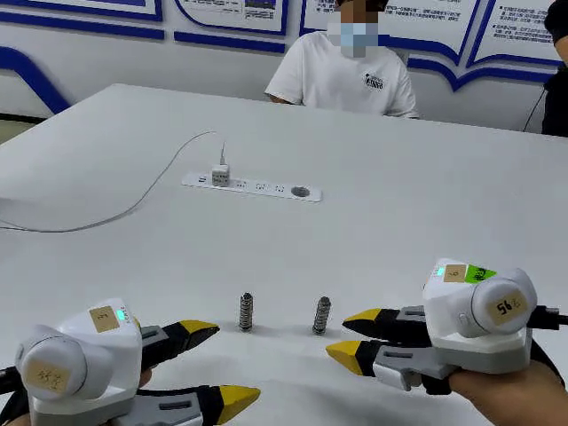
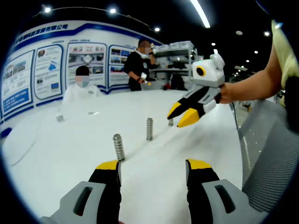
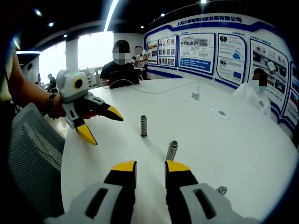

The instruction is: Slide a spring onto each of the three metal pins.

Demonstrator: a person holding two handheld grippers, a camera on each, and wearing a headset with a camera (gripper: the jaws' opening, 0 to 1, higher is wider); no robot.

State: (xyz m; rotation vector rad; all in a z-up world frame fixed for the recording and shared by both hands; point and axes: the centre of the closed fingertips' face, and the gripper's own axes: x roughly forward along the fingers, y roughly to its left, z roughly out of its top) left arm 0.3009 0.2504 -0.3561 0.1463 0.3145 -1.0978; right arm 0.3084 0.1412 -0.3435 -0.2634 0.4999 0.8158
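Observation:
Two metal pins stand upright on the white table (image 1: 373,222), each with a spring around it: the left spring (image 1: 246,311) and the right spring (image 1: 321,315). From the left gripper view they are the near spring (image 2: 118,146) and the farther spring (image 2: 149,129). My left gripper (image 1: 226,362) is open and empty, near and to the left of the left spring. My right gripper (image 1: 342,335) is open and empty, just right of the right spring (image 3: 172,150). A short bare metal pin (image 3: 221,190) sits low on the table beside my right gripper (image 3: 150,167).
A white power strip (image 1: 253,186) with a plugged-in charger and a trailing cable lies mid-table. A person in a white shirt (image 1: 346,75) sits at the far edge. A mesh chair (image 2: 266,154) stands beside the table.

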